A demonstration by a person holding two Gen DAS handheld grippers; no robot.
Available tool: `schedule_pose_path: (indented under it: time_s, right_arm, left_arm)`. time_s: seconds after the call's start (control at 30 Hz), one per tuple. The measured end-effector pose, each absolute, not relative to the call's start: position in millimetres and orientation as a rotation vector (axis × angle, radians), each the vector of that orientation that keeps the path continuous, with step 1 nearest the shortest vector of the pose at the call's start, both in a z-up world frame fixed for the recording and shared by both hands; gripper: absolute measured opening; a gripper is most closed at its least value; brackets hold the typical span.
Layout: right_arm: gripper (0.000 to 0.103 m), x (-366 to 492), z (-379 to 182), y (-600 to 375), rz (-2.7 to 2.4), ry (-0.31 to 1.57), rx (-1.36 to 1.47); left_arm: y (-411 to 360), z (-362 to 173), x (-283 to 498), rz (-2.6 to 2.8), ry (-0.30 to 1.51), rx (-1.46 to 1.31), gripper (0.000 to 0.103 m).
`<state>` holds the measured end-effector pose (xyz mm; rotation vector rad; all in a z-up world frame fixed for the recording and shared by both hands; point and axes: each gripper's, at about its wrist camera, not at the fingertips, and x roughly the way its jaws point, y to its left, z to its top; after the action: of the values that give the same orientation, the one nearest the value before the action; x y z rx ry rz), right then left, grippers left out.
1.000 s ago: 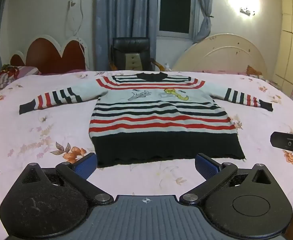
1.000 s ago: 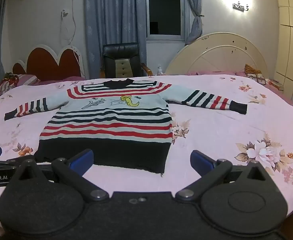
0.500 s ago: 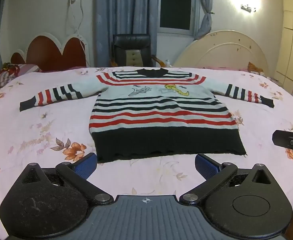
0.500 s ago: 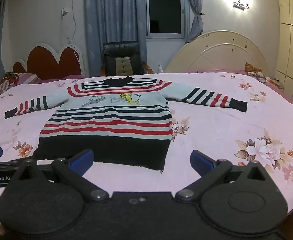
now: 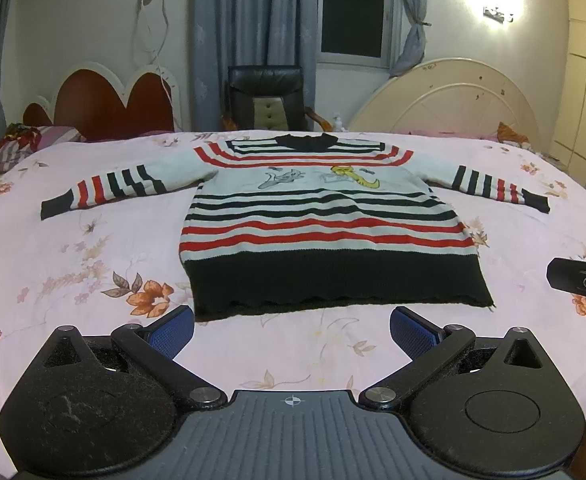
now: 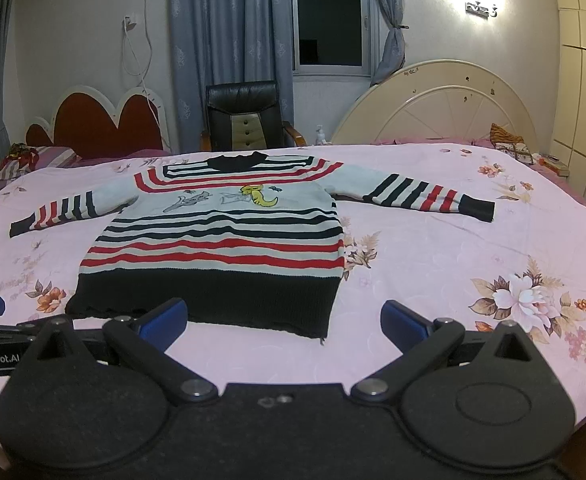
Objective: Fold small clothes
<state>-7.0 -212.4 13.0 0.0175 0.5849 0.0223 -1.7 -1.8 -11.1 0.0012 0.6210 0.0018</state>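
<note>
Both claws stand wide open and hold nothing: the left claw (image 5: 291,324) hangs just short of the dark hem, the right claw (image 6: 284,320) near the hem's right corner. Before them the small knitted sweater with red, black and pale stripes (image 5: 325,216) lies flat and face up, sleeves spread to both sides, on the pink flower-printed bed (image 5: 73,248). Beyond the bed stands a black leather chair (image 6: 245,116).

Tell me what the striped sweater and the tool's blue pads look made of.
Sweater: a knit, likely wool or acrylic; ribbed rows show in its black hem, matte. Left tool pads: probably rubber, with a fine dotted grip texture.
</note>
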Motion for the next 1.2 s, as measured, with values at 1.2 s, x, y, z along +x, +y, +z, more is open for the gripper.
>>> schedule_pose_path:
  time_s: [1.2]
  right_arm:
    - [0.102, -9.2, 11.1, -212.8, 0.02, 0.586, 0.022]
  left_arm:
    - [-3.5, -11.9, -1.3, -0.004, 0.627, 0.009, 0.103]
